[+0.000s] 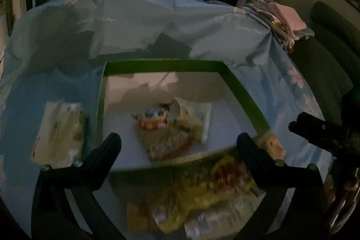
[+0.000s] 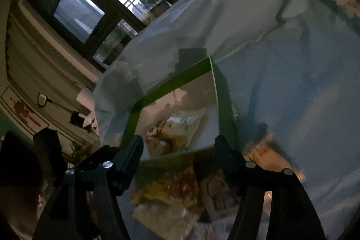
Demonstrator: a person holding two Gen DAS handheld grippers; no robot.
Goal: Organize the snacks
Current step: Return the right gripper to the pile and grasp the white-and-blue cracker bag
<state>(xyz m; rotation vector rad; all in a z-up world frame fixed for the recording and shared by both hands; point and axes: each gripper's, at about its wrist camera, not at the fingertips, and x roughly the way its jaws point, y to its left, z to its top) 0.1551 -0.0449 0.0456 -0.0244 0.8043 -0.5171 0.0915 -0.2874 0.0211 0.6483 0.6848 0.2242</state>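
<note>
Left wrist view: left gripper [image 1: 178, 141] spread wide, gripping nothing, hanging over a blurred yellow snack bag [image 1: 202, 190] lying on the near rim of the green-walled box [image 1: 243, 91]. Inside the box sits a cartoon snack packet [image 1: 166, 127]; a pale packet [image 1: 58, 132] lies outside, left, on the blue floral cloth [image 1: 139, 21]. Right gripper [image 2: 178, 150] gapes wide too, nothing between its fingers.
</note>
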